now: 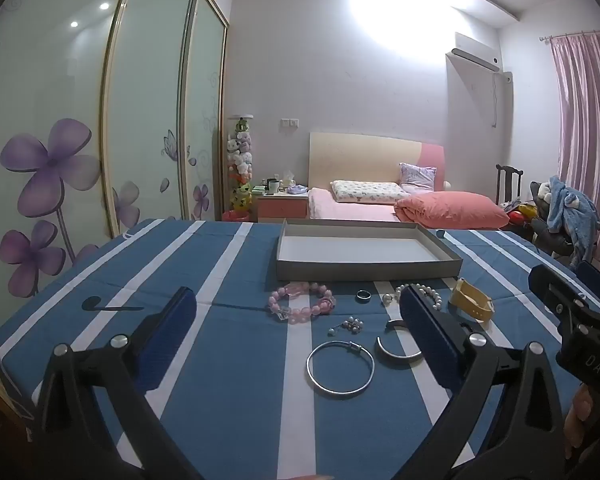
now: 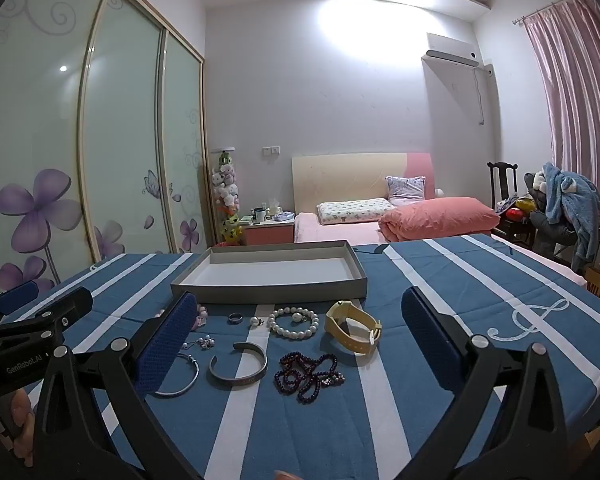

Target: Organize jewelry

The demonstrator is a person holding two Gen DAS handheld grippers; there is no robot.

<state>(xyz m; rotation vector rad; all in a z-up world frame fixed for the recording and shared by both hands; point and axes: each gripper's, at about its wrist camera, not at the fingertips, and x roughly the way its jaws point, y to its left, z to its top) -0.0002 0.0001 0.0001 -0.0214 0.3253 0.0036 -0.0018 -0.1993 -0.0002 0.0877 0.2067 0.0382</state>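
A shallow grey tray (image 1: 368,270) (image 2: 268,290) with a white floor lies on the blue striped cloth. In front of it lie a pink bead bracelet (image 1: 302,303), a dark ring (image 1: 364,295) (image 2: 235,318), a pearl bracelet (image 2: 293,322), a yellow watch (image 1: 471,301) (image 2: 354,327), a silver bangle (image 1: 340,369), an open cuff (image 2: 238,365), pearl earrings (image 1: 350,325) and dark red beads (image 2: 309,373). My left gripper (image 1: 300,340) is open above the bangle. My right gripper (image 2: 300,340) is open above the beads and cuff. Both are empty.
The table's cloth (image 1: 228,360) reaches the left and right edges. The other gripper shows at each view's side: the right one (image 1: 572,312), the left one (image 2: 40,320). A wardrobe with flower doors (image 1: 60,160), a bed (image 1: 380,208) and a chair with clothes (image 1: 568,212) stand beyond.
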